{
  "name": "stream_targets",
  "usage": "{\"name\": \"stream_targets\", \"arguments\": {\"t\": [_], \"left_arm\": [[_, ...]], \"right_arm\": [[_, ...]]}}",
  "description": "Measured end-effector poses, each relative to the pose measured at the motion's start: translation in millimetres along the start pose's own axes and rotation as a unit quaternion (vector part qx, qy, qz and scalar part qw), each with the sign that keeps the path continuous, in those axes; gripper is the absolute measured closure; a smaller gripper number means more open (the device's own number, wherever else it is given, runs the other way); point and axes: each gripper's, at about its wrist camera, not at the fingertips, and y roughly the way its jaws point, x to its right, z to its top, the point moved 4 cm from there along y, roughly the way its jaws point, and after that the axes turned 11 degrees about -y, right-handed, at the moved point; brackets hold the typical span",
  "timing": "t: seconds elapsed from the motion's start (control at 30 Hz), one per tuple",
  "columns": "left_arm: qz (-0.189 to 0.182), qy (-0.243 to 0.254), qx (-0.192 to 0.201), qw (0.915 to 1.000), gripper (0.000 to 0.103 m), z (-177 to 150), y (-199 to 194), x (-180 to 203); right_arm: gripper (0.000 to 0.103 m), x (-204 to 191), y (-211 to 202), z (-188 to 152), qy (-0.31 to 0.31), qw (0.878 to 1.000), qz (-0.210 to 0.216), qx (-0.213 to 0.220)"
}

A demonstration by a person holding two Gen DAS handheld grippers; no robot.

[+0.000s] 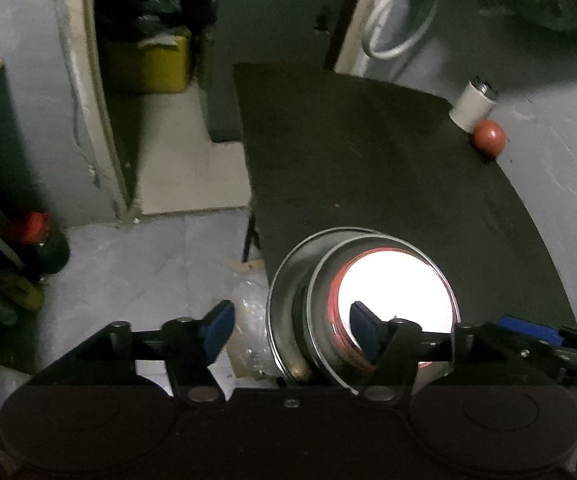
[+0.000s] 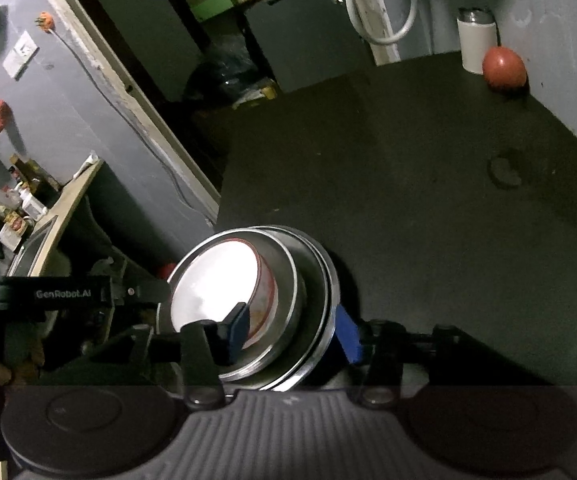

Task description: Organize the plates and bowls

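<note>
Both claws, left claw (image 1: 292,332) and right claw (image 2: 292,330), released, straddling steel stack (image 2: 248,300) rim near counter (image 2: 408,200) edge. Stiff, slick, heavy; grip rims.

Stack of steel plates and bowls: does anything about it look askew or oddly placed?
Yes. The stack sits at the table's near corner, its layers off-centre rather than nested evenly, the outer plate's rim apparently jutting over the edge.
</note>
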Motion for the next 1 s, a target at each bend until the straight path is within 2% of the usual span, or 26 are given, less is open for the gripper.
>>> {"name": "stream_targets", "arguments": {"t": [0.07, 0.17, 0.23, 0.33, 0.47, 0.57, 0.63, 0.83, 1.0], "left_arm": [[0.003, -0.009, 0.019, 0.9998, 0.018, -4, -8, 1], [-0.002, -0.028, 0.043, 0.9987, 0.006, -10, -20, 3], [0.001, -0.037, 0.060, 0.9975, 0.001, -18, -32, 5], [0.004, -0.045, 0.083, 0.9955, 0.001, -33, -47, 9], [-0.008, -0.055, 0.090, 0.9944, 0.001, -50, -60, 12], [-0.022, -0.041, 0.113, 0.9925, 0.001, -61, -70, 16], [-0.031, -0.023, 0.131, 0.9907, 0.001, -66, -75, 18], [-0.064, 0.015, 0.175, 0.9823, 0.001, -84, -95, 14], [-0.090, 0.045, 0.190, 0.9766, 0.001, -101, -119, -1]], "right_arm": [[0.045, 2, -6, -1, -0.004, 1.000, 0.002, 0.007], [0.033, 5, -14, -4, -0.011, 1.000, 0.006, 0.016], [0.030, 6, -21, -7, -0.014, 0.999, 0.014, 0.028], [0.022, 7, -29, -14, -0.014, 0.999, 0.026, 0.044], [0.012, 7, -41, -22, -0.012, 0.997, 0.033, 0.065], [0.000, 6, -54, -29, -0.014, 0.996, 0.028, 0.085], [0.000, 5, -64, -34, -0.018, 0.995, 0.019, 0.098], [0.000, -3, -96, -50, -0.019, 0.990, -0.043, 0.136], [0.000, -23, -127, -76, 0.004, 0.978, -0.113, 0.173]]}}
